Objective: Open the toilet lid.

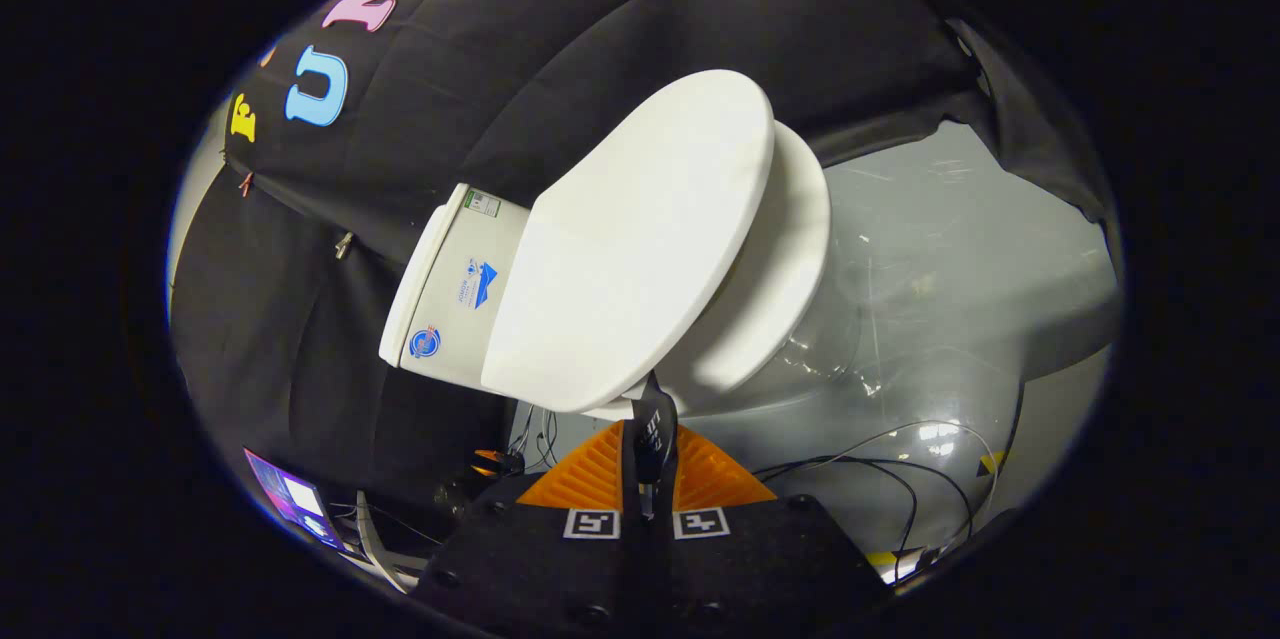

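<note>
The gripper (648,454) has its two fingers drawn together with only a thin slit between them, their tips right at the near edge of the smooth white oval toilet lid (640,239); whether they pinch that edge cannot be told. The lid is raised partway, tilted off the white oval seat (775,294) just right of it. To the lid's left is the white ceramic tank (450,304). Black cables (880,469) trail across the glossy grey floor (950,249) on the right.
</note>
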Tool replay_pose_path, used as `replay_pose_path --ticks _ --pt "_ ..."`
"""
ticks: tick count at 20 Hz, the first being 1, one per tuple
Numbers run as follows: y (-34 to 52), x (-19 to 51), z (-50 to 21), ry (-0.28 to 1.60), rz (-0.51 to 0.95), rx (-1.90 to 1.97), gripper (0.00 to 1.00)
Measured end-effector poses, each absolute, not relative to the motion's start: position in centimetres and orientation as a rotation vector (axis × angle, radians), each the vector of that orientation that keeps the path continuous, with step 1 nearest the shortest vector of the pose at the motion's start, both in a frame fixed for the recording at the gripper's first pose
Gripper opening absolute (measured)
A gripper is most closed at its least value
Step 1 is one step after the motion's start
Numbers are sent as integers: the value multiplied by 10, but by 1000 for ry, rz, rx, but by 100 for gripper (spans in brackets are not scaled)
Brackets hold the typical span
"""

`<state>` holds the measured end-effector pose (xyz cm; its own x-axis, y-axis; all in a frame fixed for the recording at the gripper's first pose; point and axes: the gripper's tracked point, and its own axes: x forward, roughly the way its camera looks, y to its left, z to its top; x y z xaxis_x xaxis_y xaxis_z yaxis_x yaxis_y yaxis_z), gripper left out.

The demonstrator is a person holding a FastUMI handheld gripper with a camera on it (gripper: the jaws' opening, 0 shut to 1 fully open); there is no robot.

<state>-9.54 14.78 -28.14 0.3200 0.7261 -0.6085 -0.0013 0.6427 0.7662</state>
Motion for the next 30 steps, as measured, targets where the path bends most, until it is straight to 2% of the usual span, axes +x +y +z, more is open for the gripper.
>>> replay_pose_path --ticks 9,18,30 --pt "160 -83 -207 983 594 545 5" --pt "207 -66 -90 768 669 462 5" --pt "275 -55 -17 639 755 357 5"
